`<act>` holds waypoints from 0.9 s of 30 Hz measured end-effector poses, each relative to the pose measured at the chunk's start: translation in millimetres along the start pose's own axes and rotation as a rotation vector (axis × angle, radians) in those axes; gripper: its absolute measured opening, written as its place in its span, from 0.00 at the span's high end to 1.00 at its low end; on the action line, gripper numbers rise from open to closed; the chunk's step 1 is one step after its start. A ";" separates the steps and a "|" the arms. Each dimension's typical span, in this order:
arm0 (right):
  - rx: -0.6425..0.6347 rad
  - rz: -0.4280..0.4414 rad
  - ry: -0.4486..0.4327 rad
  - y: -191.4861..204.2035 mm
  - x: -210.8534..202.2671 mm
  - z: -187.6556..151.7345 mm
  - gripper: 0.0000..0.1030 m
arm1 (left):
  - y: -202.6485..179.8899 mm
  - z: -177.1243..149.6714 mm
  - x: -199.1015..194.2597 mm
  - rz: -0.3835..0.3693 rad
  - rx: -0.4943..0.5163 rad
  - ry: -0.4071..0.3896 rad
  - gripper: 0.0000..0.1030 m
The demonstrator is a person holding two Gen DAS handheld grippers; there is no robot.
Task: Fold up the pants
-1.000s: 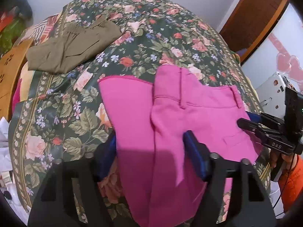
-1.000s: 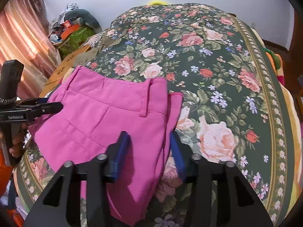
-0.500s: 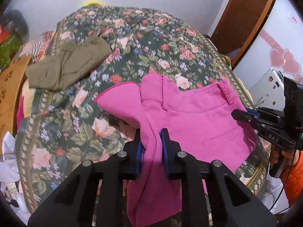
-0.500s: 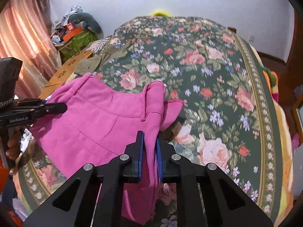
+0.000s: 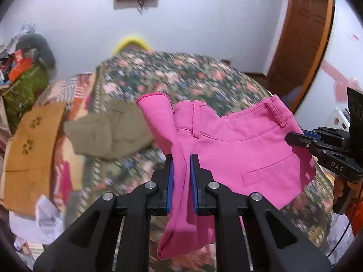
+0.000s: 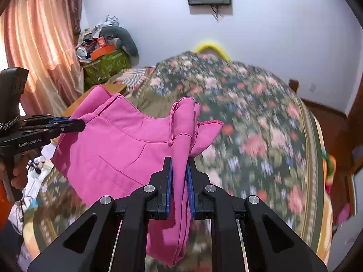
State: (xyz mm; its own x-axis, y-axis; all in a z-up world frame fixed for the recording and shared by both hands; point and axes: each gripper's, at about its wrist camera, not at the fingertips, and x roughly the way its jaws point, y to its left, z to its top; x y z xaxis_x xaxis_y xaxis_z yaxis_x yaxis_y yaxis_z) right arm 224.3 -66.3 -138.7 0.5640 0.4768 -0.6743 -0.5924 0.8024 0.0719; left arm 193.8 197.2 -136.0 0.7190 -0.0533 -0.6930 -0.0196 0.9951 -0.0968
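Observation:
The pink pants hang in the air above the floral bed, stretched between both grippers. My left gripper is shut on one bunched side of the pants near the waistband. My right gripper is shut on the other bunched side of the pants. The right gripper also shows at the right edge of the left wrist view, and the left gripper at the left edge of the right wrist view. The lower part of the pants droops below the fingers.
The floral bedspread lies below, blurred by motion. Folded olive-brown pants lie on it at the left. A brown cardboard box and clutter stand left of the bed. A curtain hangs left, a wooden door right.
Both grippers closed on the pink pants a second ago and have since lifted them off the bed; the views have tilted up toward the wall.

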 end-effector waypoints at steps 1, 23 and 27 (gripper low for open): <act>-0.008 0.003 -0.004 2.9 4.3 7.1 0.90 | 7.6 5.2 1.2 0.016 0.000 -0.011 0.87; -0.189 -0.019 0.047 77.2 236.4 121.8 0.90 | 206.0 52.9 158.4 0.262 -0.154 0.041 0.88; -0.188 -0.045 0.107 75.5 272.0 116.6 0.90 | 220.6 38.2 195.8 0.266 -0.166 0.091 0.87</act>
State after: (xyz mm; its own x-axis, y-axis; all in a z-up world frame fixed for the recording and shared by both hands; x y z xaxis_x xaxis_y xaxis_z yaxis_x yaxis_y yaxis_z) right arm 400.0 165.8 -231.0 0.5338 0.3937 -0.7483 -0.6706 0.7362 -0.0910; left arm 356.8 409.4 -265.8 0.6085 0.1925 -0.7698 -0.3170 0.9483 -0.0135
